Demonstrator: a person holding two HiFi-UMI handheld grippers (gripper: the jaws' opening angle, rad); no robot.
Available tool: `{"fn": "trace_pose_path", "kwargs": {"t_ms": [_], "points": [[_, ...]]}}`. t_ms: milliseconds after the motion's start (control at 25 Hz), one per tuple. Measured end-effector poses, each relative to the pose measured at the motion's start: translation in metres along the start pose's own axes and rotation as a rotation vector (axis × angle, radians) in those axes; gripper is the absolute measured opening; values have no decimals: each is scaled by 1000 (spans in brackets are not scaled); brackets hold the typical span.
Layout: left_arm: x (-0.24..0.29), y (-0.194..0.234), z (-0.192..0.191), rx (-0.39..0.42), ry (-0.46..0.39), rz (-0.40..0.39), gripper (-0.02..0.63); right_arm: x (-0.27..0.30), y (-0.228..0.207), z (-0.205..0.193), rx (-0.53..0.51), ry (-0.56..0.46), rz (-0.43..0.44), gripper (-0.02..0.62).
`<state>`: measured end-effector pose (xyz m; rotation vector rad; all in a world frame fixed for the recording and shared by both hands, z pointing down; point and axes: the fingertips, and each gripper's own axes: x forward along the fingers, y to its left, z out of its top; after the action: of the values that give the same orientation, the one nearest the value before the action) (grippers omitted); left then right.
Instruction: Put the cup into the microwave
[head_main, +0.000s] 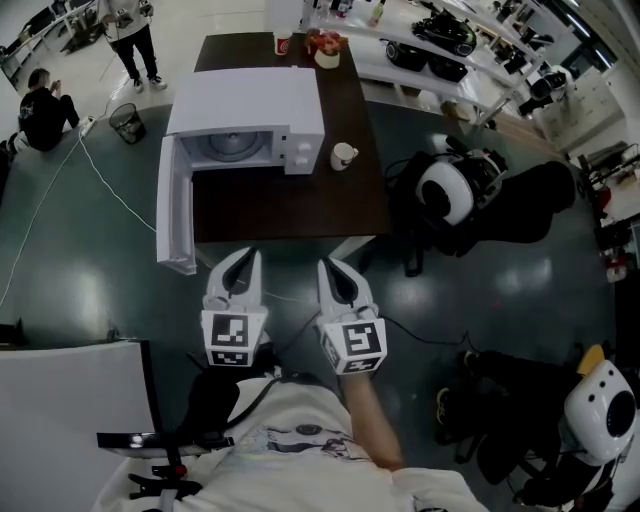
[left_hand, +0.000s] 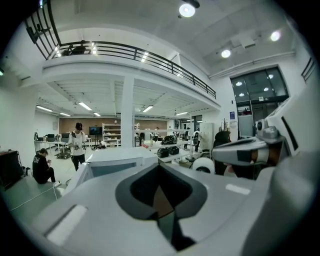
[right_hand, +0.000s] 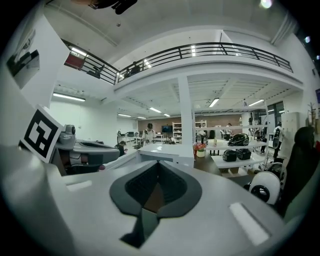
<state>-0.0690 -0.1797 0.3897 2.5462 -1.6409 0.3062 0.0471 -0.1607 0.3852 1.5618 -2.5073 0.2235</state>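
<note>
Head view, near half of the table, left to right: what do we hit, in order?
microwave door, swung open → microwave → cup

White left tongs (head_main: 250, 254), right tongs (head_main: 328, 264), dark inner pads (head_main: 239, 281); black-white marker cubes (head_main: 229, 338); white printed T-shirt (head_main: 300, 442).

The microwave (head_main: 250, 105) door (head_main: 173, 215) stands wide open, cavity (head_main: 228, 147) reachable from front.
</note>
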Motion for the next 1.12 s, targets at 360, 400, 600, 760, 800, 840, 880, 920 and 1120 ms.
{"fn": "trace_pose_path", "kwargs": {"t_ms": [360, 400, 600, 760, 800, 840, 880, 920, 1120], "points": [[26, 30, -3, -25, 21, -16, -2, 29, 1, 0, -2, 42, -19, 2], [29, 30, -4, -29, 26, -20, -1, 32, 0, -1, 0, 49, -20, 3], [46, 33, -16, -55, 57, -15, -1, 48, -10, -11, 7, 81, -4, 2], [65, 43, -23, -42, 82, 28, 0, 76, -26, -21, 34, 97, 35, 2], [72, 47, -21, -37, 85, 43, 0, 86, -30, -21, 40, 95, 51, 2], [79, 51, -20, -33, 88, 58, 0, 96, -35, -20, 44, 92, 69, 3], [86, 53, -18, -32, 92, 72, -1, 106, -40, -19, 46, 89, 88, 3], [94, 55, -15, -33, 93, 82, 0, 115, -45, -15, 44, 83, 108, 3], [138, 66, 11, -76, 30, 135, 0, 161, -83, 8, 44, 32, 168, 8]]}}
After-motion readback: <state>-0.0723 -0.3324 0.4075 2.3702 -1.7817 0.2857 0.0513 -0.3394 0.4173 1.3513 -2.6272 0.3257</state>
